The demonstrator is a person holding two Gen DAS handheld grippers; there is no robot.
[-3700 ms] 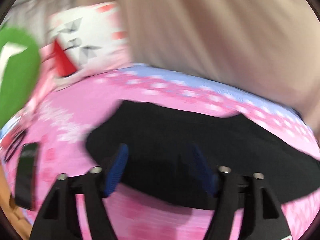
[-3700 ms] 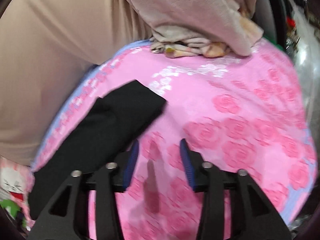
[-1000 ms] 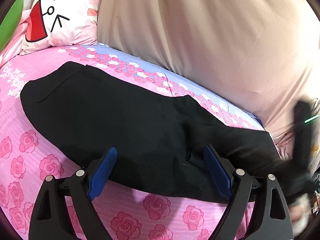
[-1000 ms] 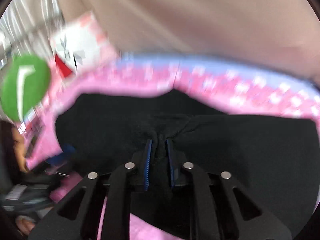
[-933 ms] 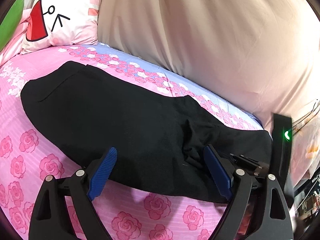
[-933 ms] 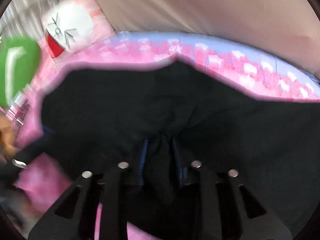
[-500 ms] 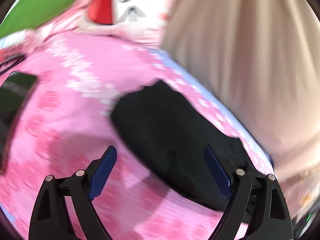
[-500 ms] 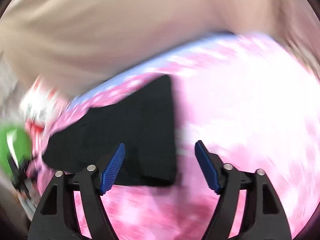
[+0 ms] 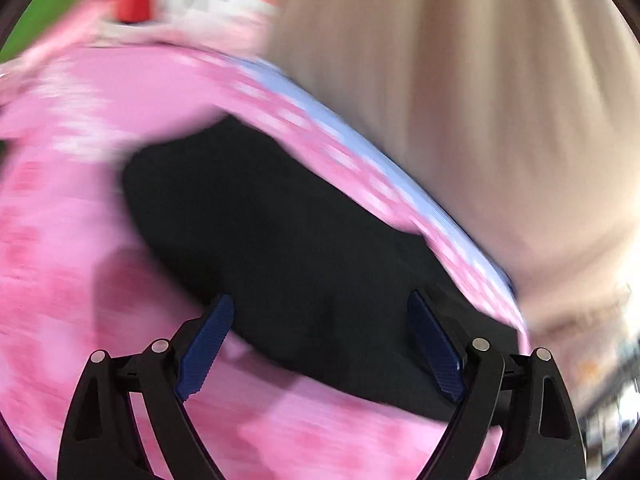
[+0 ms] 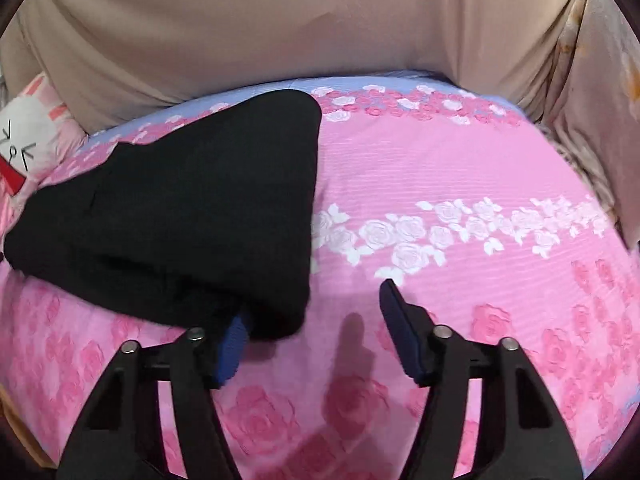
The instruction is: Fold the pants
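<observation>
The black pants (image 10: 200, 208) lie folded over on the pink rose bedsheet (image 10: 460, 168), their folded edge running down the middle of the right wrist view. My right gripper (image 10: 316, 328) hovers at the near corner of that fold. Its jaws are closing; the corner drapes over the left pad (image 10: 231, 346), while the right pad is bare above the sheet. In the blurred left wrist view the pants (image 9: 300, 240) stretch diagonally, and my left gripper (image 9: 320, 344) stands wide open just above their near edge, gripping nothing.
A beige cloth (image 10: 280, 24) hangs along the far side of the bed. A white cartoon pillow (image 10: 24, 136) lies at the far left, with a green shape (image 9: 44, 4) beside it. A blue band (image 10: 400, 80) edges the sheet.
My right gripper let go of the bunched black fabric, opened and swung to the right end of the fold. The left view swung across the bed and blurred, its gripper staying open.
</observation>
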